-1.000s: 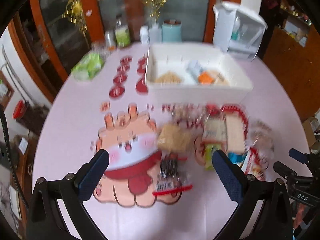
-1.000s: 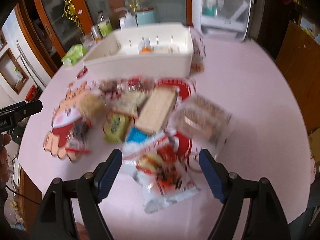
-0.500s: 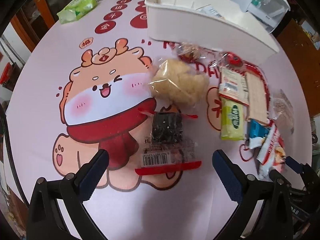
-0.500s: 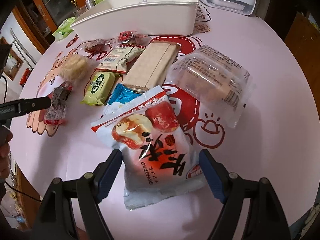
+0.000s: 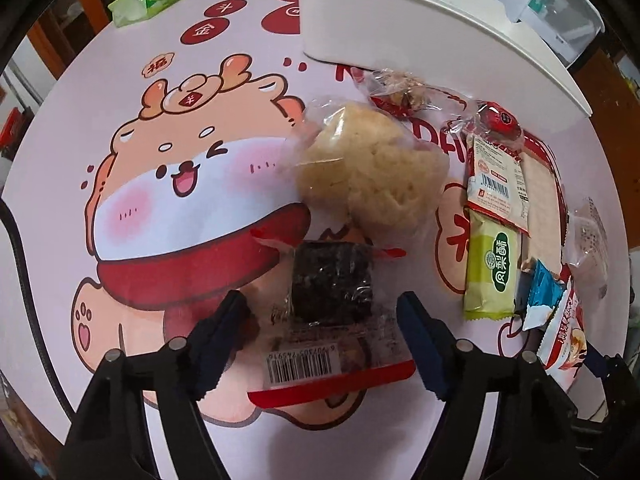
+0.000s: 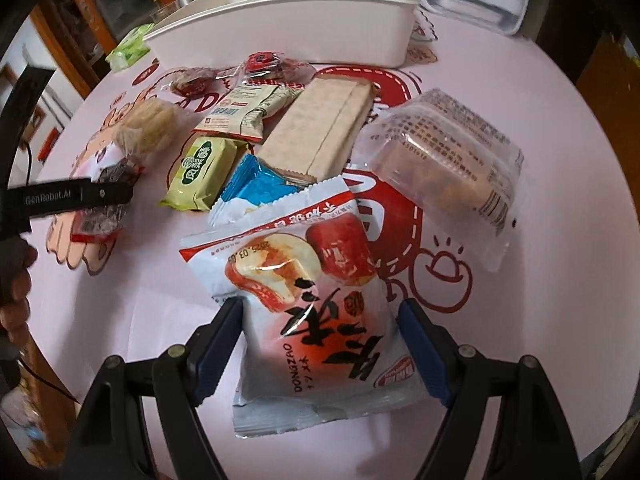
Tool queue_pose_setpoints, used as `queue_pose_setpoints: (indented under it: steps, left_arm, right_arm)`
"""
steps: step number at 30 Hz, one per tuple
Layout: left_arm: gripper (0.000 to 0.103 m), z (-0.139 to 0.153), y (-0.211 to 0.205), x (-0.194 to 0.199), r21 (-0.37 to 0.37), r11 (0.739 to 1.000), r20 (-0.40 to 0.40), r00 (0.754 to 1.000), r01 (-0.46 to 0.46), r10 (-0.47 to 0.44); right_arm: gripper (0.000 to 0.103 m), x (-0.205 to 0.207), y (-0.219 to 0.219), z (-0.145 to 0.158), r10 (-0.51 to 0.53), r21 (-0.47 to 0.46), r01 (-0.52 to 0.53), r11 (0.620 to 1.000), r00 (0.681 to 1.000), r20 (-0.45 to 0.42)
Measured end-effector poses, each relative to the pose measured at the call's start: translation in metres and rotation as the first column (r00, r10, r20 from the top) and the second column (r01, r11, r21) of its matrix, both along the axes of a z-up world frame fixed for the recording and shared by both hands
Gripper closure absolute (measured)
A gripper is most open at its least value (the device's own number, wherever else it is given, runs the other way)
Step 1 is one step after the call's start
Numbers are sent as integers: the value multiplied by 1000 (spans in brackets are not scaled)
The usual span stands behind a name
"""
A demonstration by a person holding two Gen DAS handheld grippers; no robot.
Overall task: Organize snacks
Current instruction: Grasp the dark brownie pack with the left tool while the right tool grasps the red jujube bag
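Left gripper, jaws closing, straddles the dark cake packet; right gripper brackets the jujube bag, unclenched, for lifting toward the far white bin.

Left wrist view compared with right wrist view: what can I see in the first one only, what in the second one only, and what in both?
Only the left wrist view shows the left gripper from behind, its jaws closing around the dark snack pack, and the whole cartoon animal print. Only the right wrist view shows the right gripper astride the red-and-white jujube bag and the clear-wrapped cake. Both show the white bin, the green pastry pack and the pale puffed cake.
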State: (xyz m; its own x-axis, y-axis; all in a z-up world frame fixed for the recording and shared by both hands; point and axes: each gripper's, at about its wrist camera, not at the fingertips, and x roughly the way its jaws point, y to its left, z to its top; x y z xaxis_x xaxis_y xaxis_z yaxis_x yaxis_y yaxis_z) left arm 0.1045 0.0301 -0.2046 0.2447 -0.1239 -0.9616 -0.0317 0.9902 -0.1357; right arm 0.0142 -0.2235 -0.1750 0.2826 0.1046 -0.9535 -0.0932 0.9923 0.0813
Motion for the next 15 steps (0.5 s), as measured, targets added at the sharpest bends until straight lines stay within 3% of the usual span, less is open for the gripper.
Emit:
queue_pose_setpoints:
  steps: [5,7,9,15]
  left_arm:
    - [42,5,-3,-1,-18,1000,13,1000,-11,12]
    - [51,8,-3,-4,-39,999,21,1000,-17,18]
    - [60,9,-3,-9,-42,999,35,999,-8,10]
    - [63,15,-5,-22,-32,999,50,999,22,-20]
  right_arm:
    - [27,1,-4,-3,-33,36,34,999,999,-11]
    - [38,-1,-2,-2,-27,42,27,999,1000,-4]
    - [40,-2,0,0,-21,33,21,999,1000,2]
    - [51,-4,5,5,-27,43,27,999,1000,4]
